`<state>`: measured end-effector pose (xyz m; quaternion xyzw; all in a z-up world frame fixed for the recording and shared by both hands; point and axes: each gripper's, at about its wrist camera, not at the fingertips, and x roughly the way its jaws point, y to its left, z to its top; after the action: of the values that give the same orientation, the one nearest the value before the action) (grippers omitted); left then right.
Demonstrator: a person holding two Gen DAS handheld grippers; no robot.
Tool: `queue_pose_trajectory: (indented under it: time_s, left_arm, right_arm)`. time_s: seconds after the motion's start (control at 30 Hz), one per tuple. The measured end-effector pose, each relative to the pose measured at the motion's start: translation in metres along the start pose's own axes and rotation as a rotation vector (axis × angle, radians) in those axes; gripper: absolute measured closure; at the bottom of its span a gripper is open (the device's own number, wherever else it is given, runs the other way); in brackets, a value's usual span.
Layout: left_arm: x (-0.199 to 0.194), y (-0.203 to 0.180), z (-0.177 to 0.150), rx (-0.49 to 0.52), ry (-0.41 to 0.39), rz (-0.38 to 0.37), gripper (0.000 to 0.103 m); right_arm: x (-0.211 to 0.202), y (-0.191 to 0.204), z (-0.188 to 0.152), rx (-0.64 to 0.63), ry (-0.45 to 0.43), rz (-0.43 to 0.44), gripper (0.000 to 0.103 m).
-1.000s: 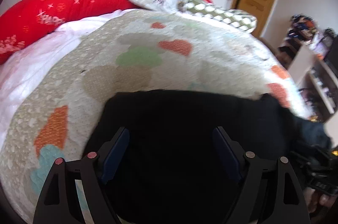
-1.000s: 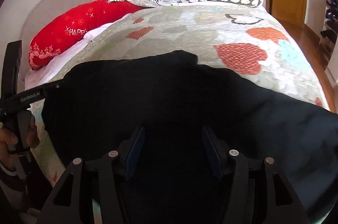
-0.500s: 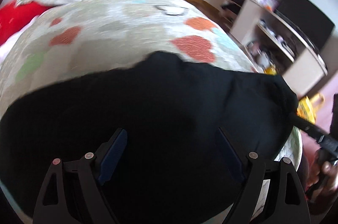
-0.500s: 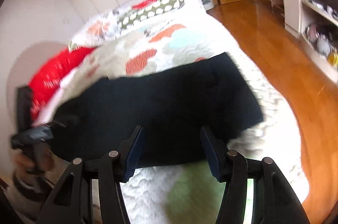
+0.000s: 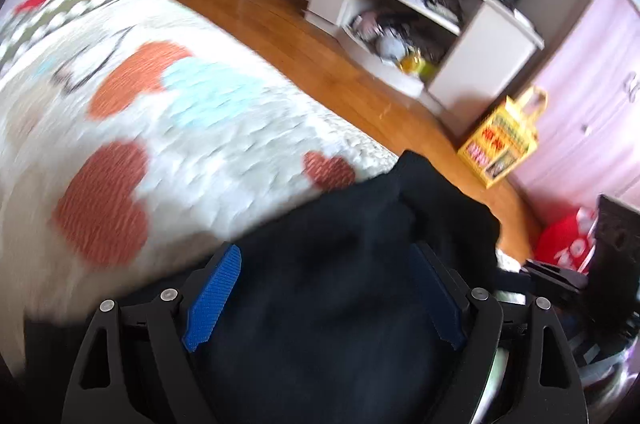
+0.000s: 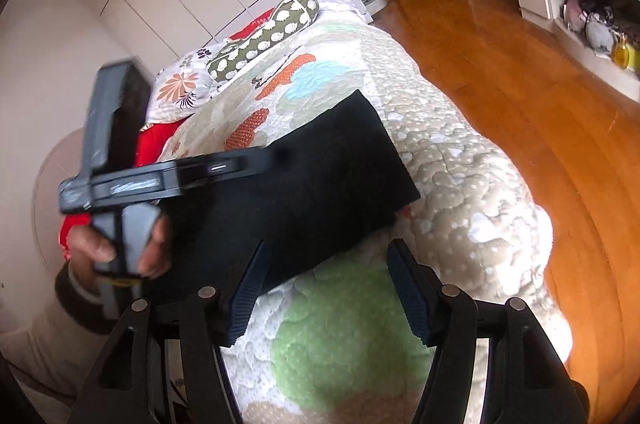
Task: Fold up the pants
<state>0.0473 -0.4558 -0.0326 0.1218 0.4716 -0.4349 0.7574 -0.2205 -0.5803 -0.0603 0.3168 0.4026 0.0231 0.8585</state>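
Note:
The black pants (image 6: 320, 180) lie folded as a flat rectangle on the quilted bed (image 6: 460, 184). In the left wrist view the pants (image 5: 340, 284) fill the space between my open blue pads (image 5: 214, 298); whether the left gripper (image 5: 324, 288) touches the cloth is unclear. The left gripper also shows in the right wrist view (image 6: 276, 156), hand-held, its tips over the pants' middle. My right gripper (image 6: 326, 288) is open and empty, just off the pants' near edge, above the quilt's green patch.
The bed's right edge drops to a wooden floor (image 6: 540, 72). White shelves (image 5: 420, 4) and a yellow bag (image 5: 504, 140) stand beyond it. Pillows (image 6: 264, 32) and a red cushion (image 6: 156, 140) lie at the bed's head.
Both views have swung right toward the floor and shelves. The right gripper has drawn back off the pants. The left gripper has moved over the pants toward their right end.

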Motion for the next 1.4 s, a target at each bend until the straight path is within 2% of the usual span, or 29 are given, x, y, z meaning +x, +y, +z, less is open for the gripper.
queue_pose_trajectory:
  time_s: [0.13, 0.23, 0.27, 0.3, 0.33, 0.37, 0.43, 0.5, 0.57, 0.63, 0.8, 0.9, 0.97, 1.03, 1.1, 1.13, 1.17, 1.23, 1.3, 1.4]
  left_arm:
    - [0.036, -0.012, 0.022, 0.053, 0.041, -0.002, 0.023]
    - [0.048, -0.015, 0.033, 0.066, 0.018, 0.005, 0.024]
    - [0.051, -0.015, 0.034, 0.064, 0.009, 0.002, 0.024]
    - [0.053, -0.017, 0.039, 0.06, 0.003, 0.001, 0.025]
    - [0.055, -0.017, 0.041, 0.052, -0.004, -0.001, 0.03]
    - [0.053, -0.014, 0.042, 0.032, -0.009, -0.013, 0.034]
    - [0.039, -0.004, 0.037, -0.015, -0.009, -0.069, 0.047]
    - [0.012, 0.017, 0.029, -0.076, -0.036, -0.089, 0.046]
    - [-0.021, 0.041, 0.016, -0.139, -0.07, -0.082, 0.04]
    - [-0.057, 0.071, -0.005, -0.228, -0.106, -0.069, 0.027]
    - [-0.131, 0.129, -0.077, -0.399, -0.195, 0.004, 0.024]
    - [-0.154, 0.145, -0.115, -0.478, -0.202, 0.046, 0.023]
    - [-0.16, 0.147, -0.138, -0.507, -0.194, 0.069, 0.023]
    - [-0.159, 0.14, -0.153, -0.512, -0.188, 0.087, 0.023]
    - [-0.161, 0.134, -0.161, -0.512, -0.184, 0.09, 0.023]
    - [-0.158, 0.129, -0.163, -0.512, -0.183, 0.083, 0.023]
    - [-0.154, 0.122, -0.166, -0.506, -0.178, 0.083, 0.023]
    - [-0.151, 0.114, -0.164, -0.487, -0.171, 0.097, 0.023]
    - [-0.147, 0.108, -0.164, -0.482, -0.16, 0.106, 0.023]
    - [-0.138, 0.098, -0.167, -0.46, -0.13, 0.169, 0.024]
  right_arm:
    - [0.011, 0.001, 0.003, 0.009, -0.012, 0.01, 0.034]
    - [0.024, 0.003, 0.008, 0.012, -0.028, 0.004, 0.037]
    - [0.024, 0.002, 0.009, 0.022, -0.039, -0.005, 0.044]
    - [0.026, -0.001, 0.01, 0.043, -0.055, -0.033, 0.067]
    - [0.027, -0.003, 0.011, 0.058, -0.062, -0.023, 0.074]
    - [0.027, -0.003, 0.014, 0.069, -0.066, -0.007, 0.075]
    - [0.024, 0.007, 0.02, 0.043, -0.077, -0.001, 0.082]
    - [0.013, 0.031, 0.027, -0.039, -0.109, 0.011, 0.083]
    - [0.006, 0.058, 0.034, -0.123, -0.124, 0.041, 0.083]
    - [0.005, 0.093, 0.035, -0.226, -0.123, 0.076, 0.084]
    - [0.042, 0.169, 0.017, -0.421, -0.032, 0.18, 0.085]
    - [0.09, 0.192, -0.005, -0.452, 0.09, 0.237, 0.079]
    - [0.125, 0.2, -0.021, -0.458, 0.237, 0.209, 0.074]
    - [0.12, 0.2, -0.022, -0.449, 0.24, 0.225, 0.07]
    - [0.095, 0.191, -0.011, -0.396, 0.223, 0.344, 0.059]
    - [0.085, 0.185, -0.004, -0.373, 0.198, 0.373, 0.053]
    - [0.074, 0.18, 0.002, -0.36, 0.146, 0.356, 0.052]
    - [0.065, 0.169, 0.014, -0.357, 0.083, 0.26, 0.05]
    - [0.073, 0.16, 0.021, -0.34, 0.087, 0.163, 0.054]
    - [0.095, 0.16, 0.021, -0.383, 0.116, 0.104, 0.063]
